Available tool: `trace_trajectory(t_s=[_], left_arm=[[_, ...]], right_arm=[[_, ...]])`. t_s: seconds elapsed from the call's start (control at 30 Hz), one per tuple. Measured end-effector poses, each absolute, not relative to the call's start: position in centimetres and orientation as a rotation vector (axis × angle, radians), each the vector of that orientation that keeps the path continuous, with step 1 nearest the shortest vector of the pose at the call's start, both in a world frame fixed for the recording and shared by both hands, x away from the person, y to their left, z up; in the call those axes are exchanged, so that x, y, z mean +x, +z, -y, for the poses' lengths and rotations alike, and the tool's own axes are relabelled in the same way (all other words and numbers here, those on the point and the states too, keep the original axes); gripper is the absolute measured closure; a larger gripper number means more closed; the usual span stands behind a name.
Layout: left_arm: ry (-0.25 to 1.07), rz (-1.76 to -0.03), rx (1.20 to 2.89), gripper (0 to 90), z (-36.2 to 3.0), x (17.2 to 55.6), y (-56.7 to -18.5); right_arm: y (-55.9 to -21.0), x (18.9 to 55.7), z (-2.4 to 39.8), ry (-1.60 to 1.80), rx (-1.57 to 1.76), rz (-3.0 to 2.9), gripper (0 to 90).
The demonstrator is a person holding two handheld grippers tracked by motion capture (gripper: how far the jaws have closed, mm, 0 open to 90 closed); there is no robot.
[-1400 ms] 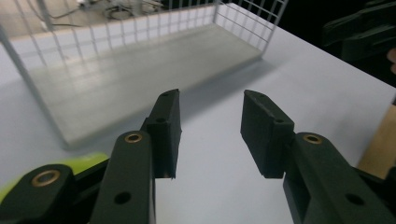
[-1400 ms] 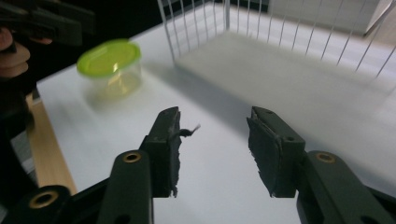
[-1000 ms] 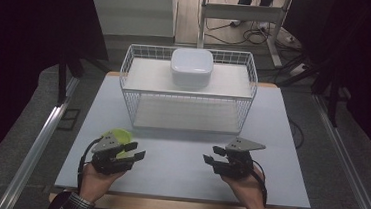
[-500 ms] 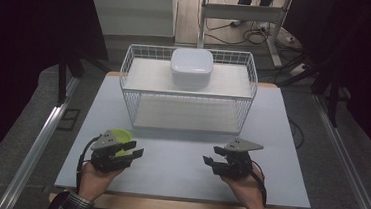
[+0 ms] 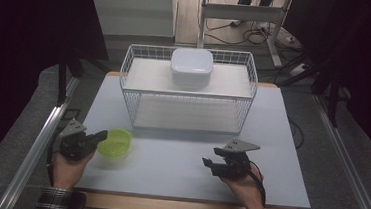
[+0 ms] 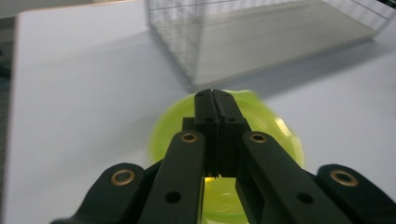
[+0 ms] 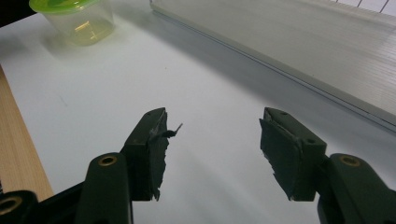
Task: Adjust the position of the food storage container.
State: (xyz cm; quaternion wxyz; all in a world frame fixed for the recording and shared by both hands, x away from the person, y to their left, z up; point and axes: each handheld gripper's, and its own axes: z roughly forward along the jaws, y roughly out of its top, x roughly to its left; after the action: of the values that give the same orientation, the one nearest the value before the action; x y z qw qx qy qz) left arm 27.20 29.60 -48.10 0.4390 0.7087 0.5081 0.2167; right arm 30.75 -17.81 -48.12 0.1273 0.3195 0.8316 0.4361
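A clear bowl with a yellow-green rim [image 5: 115, 143] stands on the white table top, left of centre and in front of the wire basket. My left gripper [image 5: 103, 135] is at the bowl's left side. Its jaws have just been closing and now meet, with nothing seen between them. In the left gripper view the shut tips [image 6: 215, 93] hang over the blurred bowl [image 6: 261, 121]. My right gripper [image 5: 209, 162] rests low at the front right. Its jaws have just been opening, and it [image 7: 215, 116] stands open over bare table. The bowl [image 7: 74, 18] appears far off.
A white wire basket [image 5: 186, 97] with a shelf board stands across the back of the table, with a white lidded box [image 5: 191, 67] on top of it. Its mesh wall [image 6: 187, 42] is close ahead of the left gripper. The table's wooden front edge [image 7: 18, 158] runs by the right gripper.
The left gripper has slid to the left, off the bowl that it partly covered, and its jaws have shut. The bowl is now uncovered. The right hand has stayed put.
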Motion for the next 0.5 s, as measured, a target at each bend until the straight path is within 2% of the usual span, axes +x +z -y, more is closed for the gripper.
trace_trajectory(t_s=[0.23, 0.5], left_arm=[[0.545, -1.382, 1.736, 89.5, -32.0, 28.1, -49.9], [0.522, -1.433, 1.792, 89.5, -32.0, 28.4, -51.1]], right_arm=[[-48.3, 30.9, 17.9, 1.261, 0.936, -2.423, 41.1], [-48.3, 30.8, 17.9, 1.259, 0.936, -2.423, 40.7]])
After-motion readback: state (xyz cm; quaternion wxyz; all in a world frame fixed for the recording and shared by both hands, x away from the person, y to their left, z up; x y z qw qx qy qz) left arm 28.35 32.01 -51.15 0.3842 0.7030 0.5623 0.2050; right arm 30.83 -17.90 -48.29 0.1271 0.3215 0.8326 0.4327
